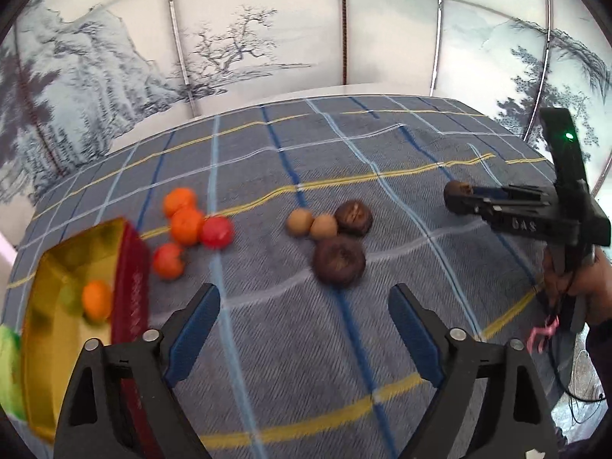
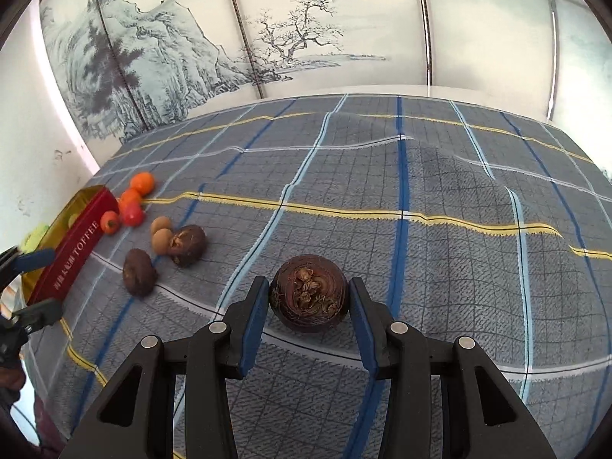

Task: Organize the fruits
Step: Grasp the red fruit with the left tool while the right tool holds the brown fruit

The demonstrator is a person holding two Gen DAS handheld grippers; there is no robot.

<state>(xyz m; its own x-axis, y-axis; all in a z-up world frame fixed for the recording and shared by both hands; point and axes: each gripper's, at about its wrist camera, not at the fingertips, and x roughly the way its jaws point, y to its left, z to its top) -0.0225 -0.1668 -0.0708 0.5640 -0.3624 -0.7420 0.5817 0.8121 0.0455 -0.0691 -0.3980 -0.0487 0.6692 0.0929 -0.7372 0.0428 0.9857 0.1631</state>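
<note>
My right gripper [image 2: 309, 293] is shut on a dark brown round fruit [image 2: 309, 291] and holds it above the checked cloth; the left wrist view shows it at the right [image 1: 459, 193]. My left gripper [image 1: 304, 308] is open and empty above the cloth. Ahead of it lie two dark brown fruits [image 1: 339, 259], two small tan fruits [image 1: 313, 223] and several orange and red fruits [image 1: 187, 225]. A red and gold toffee tin [image 1: 130, 279] at the left holds an orange fruit [image 1: 97, 300].
A checked blue-grey cloth [image 2: 440, 260] covers the table, with wrinkles at the back. A green object [image 1: 9, 371] lies left of the tin. A painted folding screen [image 2: 287, 38] stands behind the table.
</note>
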